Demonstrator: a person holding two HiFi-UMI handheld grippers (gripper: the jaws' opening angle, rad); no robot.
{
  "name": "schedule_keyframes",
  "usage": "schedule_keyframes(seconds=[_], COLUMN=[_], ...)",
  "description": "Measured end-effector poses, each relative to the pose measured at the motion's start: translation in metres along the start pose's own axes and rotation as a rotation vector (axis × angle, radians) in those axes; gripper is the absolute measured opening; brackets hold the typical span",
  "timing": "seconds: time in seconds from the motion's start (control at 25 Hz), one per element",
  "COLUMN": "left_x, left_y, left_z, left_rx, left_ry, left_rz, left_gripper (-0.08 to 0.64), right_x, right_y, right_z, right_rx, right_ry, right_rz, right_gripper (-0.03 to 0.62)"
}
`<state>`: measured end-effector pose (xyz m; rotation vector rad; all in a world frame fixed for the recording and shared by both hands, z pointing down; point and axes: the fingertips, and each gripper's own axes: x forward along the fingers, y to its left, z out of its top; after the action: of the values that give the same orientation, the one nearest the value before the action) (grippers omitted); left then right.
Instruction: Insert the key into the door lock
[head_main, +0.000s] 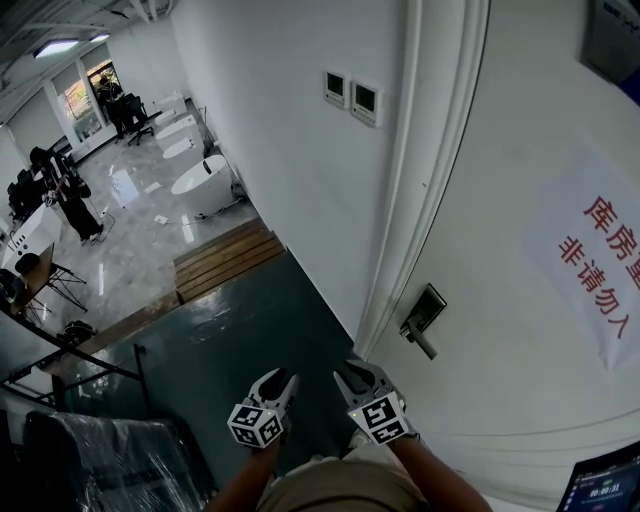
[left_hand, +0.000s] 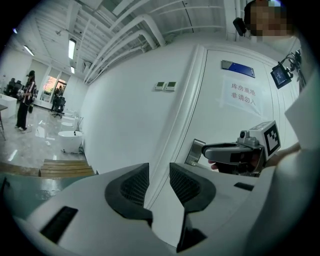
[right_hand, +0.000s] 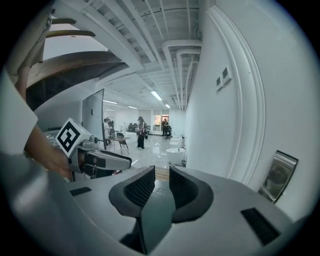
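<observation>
The white door (head_main: 520, 340) fills the right side of the head view. Its silver lock plate with lever handle (head_main: 424, 320) sits near the door's left edge. Low in that view, my left gripper (head_main: 277, 378) and right gripper (head_main: 353, 370) are side by side, short of the lock. The left gripper (left_hand: 159, 174) is open by a narrow gap with nothing between the pads, and the lock (left_hand: 194, 151) lies ahead to its right. The right gripper (right_hand: 162, 176) is also narrowly open and holds nothing, with the lock (right_hand: 279, 175) at far right. No key shows in any view.
A red-lettered paper sign (head_main: 598, 268) hangs on the door. Two wall panels (head_main: 352, 96) sit left of the door frame (head_main: 412, 220). Dark green floor (head_main: 240, 340) leads to wooden steps (head_main: 225, 258). A plastic-wrapped chair (head_main: 110, 455) stands lower left. People and white bathtubs (head_main: 200, 180) are far off.
</observation>
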<state>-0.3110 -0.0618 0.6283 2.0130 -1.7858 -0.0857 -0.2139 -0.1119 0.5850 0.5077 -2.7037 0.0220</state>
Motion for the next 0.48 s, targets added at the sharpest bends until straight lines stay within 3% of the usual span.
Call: schedule_keyframes(seconds=[0.48], left_x=[-0.111], left_y=[0.050], left_z=[-0.019], left_rx=[-0.055], left_ry=[-0.071], left_rz=[0.166], left_gripper=[0.121], right_x=[0.029], right_y=[0.101], right_z=[0.008], right_rx=[-0.079], right_ry=[-0.009], right_rz=[0.152], right_gripper=[0.092])
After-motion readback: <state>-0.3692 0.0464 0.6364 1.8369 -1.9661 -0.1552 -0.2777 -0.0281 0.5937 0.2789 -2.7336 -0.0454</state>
